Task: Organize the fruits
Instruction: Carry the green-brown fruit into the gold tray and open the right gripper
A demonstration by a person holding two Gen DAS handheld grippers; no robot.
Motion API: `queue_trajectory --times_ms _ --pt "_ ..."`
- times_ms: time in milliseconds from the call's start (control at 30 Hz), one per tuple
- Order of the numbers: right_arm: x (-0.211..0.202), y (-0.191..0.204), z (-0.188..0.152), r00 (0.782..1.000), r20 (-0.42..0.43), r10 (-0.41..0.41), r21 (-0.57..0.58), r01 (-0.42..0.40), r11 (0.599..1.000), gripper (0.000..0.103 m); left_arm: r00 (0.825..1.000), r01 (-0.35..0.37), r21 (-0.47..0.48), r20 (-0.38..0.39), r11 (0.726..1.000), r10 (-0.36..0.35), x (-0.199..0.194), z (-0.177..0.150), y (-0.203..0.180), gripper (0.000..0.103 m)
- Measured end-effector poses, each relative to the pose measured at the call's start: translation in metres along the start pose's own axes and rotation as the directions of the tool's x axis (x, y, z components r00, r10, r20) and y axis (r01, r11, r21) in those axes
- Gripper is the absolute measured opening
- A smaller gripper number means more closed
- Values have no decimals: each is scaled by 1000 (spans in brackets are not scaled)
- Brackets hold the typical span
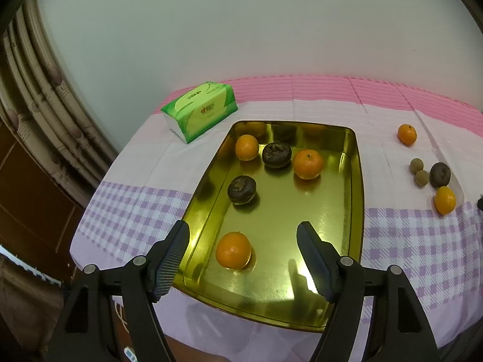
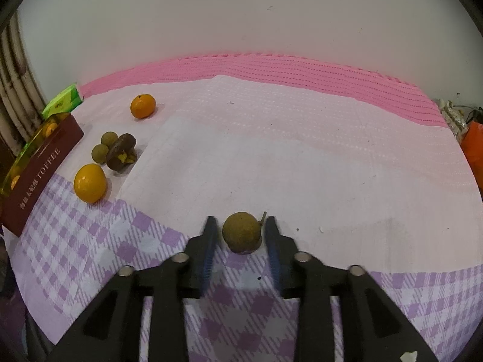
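Observation:
My left gripper [image 1: 244, 226] hangs open over the near end of a gold tin tray [image 1: 356, 181]. An orange [image 1: 233, 249] lies on the tray floor below its fingers, untouched. Farther in the tray are two more oranges [image 1: 307, 164] and two dark brown fruits [image 1: 241, 190]. My right gripper [image 2: 241, 221] is low over the cloth with a brown longan [image 2: 241, 235] between its fingers. Narrow gaps show on both sides, so the pads do not press it. Left of it on the cloth lie two oranges [image 2: 90, 182], two longans [image 2: 104, 147] and a dark fruit [image 2: 122, 152].
A green tissue pack [image 1: 200, 110] sits behind the tray at the back left. The tray's maroon side [image 2: 42, 163] stands at the left edge of the right wrist view. A wall runs behind the table, a curtain [image 1: 36, 90] hangs left, and an orange bag [image 2: 474, 150] sits far right.

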State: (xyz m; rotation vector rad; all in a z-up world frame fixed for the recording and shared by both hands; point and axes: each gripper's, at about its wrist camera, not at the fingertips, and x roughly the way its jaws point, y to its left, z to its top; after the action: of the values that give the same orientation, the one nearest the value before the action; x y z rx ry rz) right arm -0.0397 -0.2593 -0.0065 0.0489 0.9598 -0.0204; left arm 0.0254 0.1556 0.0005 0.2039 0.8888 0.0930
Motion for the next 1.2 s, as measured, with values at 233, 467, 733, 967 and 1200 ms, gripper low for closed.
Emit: queue_trajectory --times_ms 233,467,733,967,1200 --pt "2 6 0 999 6 -39 -42 39 998 29 1000 0 9 -9 1000 1 2 -1 -2 75" --pt "-5 1 0 1000 7 -5 0 5 1000 23 1000 5 10 -14 1000 -5 4 -2 -2 75" --pt "-38 -1 1 995 64 75 55 -78 995 23 999 19 25 -26 1000 -18 5 -4 -9 75" --pt "-64 45 24 977 109 181 -17 -180 983 23 999 -35 -23 -3 999 35 -1 4 7 78" --pt "-73 141 53 932 93 350 -194 -328 925 23 984 -177 -189 -31 966 174 2 10 61 80"
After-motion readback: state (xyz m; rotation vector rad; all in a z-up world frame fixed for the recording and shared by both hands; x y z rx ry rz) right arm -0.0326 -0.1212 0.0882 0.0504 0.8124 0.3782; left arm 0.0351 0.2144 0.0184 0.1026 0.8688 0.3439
